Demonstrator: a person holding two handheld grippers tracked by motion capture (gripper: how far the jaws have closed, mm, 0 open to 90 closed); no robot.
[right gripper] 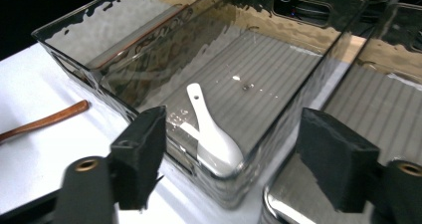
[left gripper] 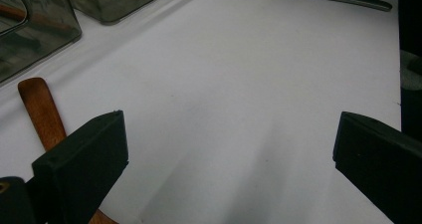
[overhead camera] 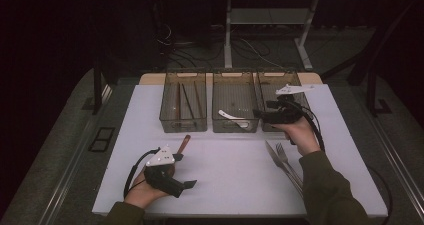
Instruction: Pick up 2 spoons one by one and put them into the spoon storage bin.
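A white ceramic spoon [overhead camera: 232,117] lies at the near end of the middle clear bin [overhead camera: 235,130]. My right gripper [overhead camera: 262,110] hovers at that bin's near right corner, jaws open with nothing between them. Its own view looks down on the spoon [right gripper: 211,139] past the open right gripper [right gripper: 231,149]. My left gripper [overhead camera: 185,171] rests low at the table's front left, wide open and empty. A brown wooden stick [overhead camera: 185,144] lies on the white table just beyond it. In the left gripper view the stick [left gripper: 42,112] runs beside one jaw of the open left gripper [left gripper: 229,149].
Three clear bins stand in a row at the back. The left bin [overhead camera: 183,122] holds dark chopsticks, and the right bin [overhead camera: 280,77] is partly behind my right hand. A metal fork and knife [overhead camera: 282,157] lie on the table's right side, near my right sleeve.
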